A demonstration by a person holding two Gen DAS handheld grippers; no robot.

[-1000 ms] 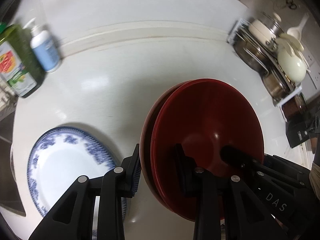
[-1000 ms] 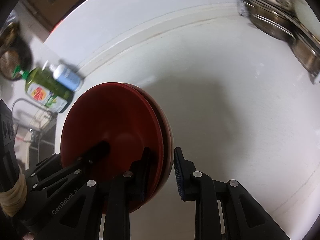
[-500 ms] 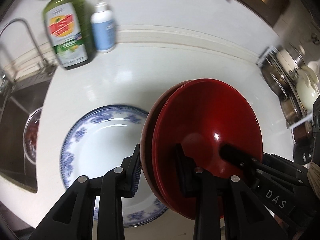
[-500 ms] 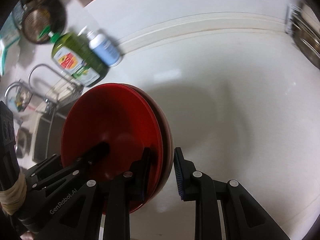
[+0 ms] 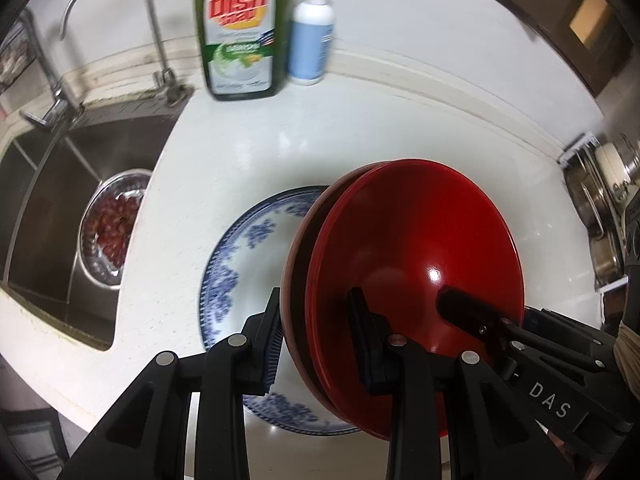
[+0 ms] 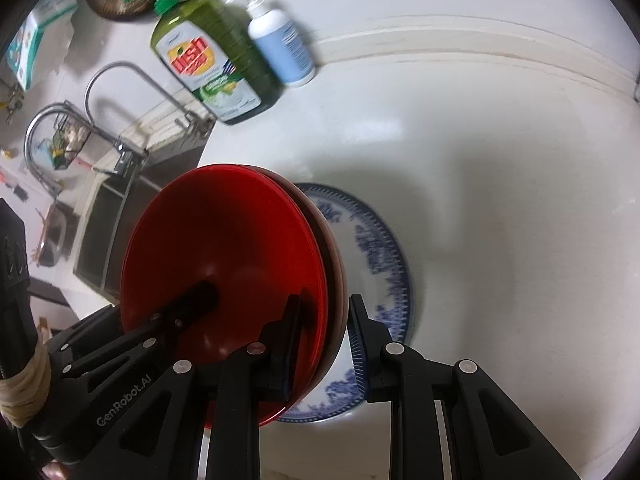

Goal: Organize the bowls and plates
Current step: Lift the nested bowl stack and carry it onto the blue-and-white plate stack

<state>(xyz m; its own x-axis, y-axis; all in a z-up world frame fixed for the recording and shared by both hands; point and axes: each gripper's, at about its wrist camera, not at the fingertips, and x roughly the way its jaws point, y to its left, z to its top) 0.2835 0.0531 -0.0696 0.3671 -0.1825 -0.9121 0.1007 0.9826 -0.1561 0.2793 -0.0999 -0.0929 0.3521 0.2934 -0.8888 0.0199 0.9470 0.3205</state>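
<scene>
The green bottle (image 5: 239, 28) carries the words "Dish" in red on yellow, the right gripper's (image 6: 323, 344) neighbour arm reads "GenRobot.AI" and the other arm in the left view reads "DAS". Both the left gripper (image 5: 316, 340) and the right gripper are closed on the rim of the stacked red bowls (image 5: 416, 292), which are held on edge above the blue-and-white plate (image 5: 244, 264) lying on the white counter (image 5: 224, 152). In the sink (image 5: 48, 184) a metal bowl (image 5: 110, 226) holds dark red fruits.
</scene>
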